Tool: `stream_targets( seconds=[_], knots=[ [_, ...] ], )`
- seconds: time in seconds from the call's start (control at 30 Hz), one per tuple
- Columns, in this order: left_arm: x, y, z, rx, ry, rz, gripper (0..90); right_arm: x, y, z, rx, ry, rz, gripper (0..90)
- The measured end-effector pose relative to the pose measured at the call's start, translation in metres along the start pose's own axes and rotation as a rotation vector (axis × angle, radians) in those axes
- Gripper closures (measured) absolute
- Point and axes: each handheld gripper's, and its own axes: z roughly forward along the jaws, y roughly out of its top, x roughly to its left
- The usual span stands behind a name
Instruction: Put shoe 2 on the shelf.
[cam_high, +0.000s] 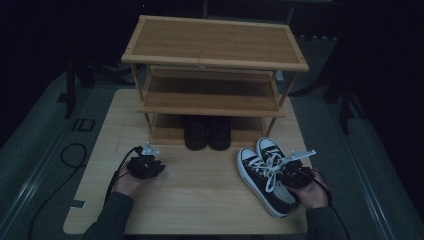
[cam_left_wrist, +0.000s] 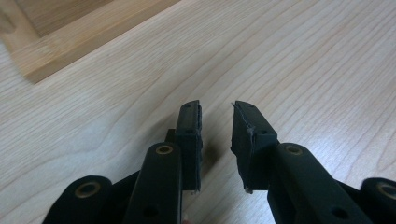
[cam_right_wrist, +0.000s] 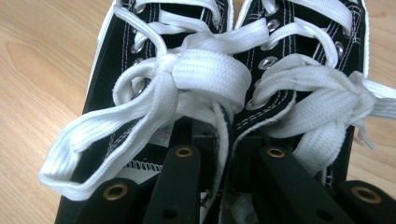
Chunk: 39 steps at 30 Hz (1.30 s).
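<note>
Right tongs (cam_right_wrist: 223, 140) pinch canvas sneakers (cam_high: 266, 172) (flat white laces); left tongs (cam_left_wrist: 217, 122) gape.

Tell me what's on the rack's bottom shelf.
A pair of dark shoes stands side by side on the bottom shelf of the rack, toes toward the table's near edge. Their heels and the shelf's back are hidden under the middle shelf.

The table (cam_left_wrist: 327, 56) is showing pale, smooth, matt wood grain. The rack (cam_high: 215, 42) is looking like warmer wood. The sneakers (cam_right_wrist: 140, 70) are showing black canvas, white stitching, flat woven laces and shiny metal eyelets. The grippers' jaws are looking matt black plastic.
</note>
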Motion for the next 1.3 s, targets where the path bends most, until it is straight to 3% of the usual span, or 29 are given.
stream_targets(
  seconds=[0.2,0.37,0.57,1.3],
  knots=[
    [0.003,-0.003,-0.001,0.002,0.002,-0.007,71.6,-0.005,0.003,-0.011,-0.021,0.008,-0.008,83.4],
    [0.003,-0.004,0.000,0.006,0.007,-0.011,70.9,-0.006,0.009,-0.020,-0.016,0.008,-0.045,83.4],
    [0.004,-0.006,0.001,0.004,0.001,-0.021,70.4,-0.005,0.017,-0.023,-0.005,0.015,-0.083,83.3],
    [0.005,-0.007,0.002,0.012,0.000,-0.024,69.2,0.003,0.033,-0.028,-0.020,0.047,-0.148,83.1]
  ],
)
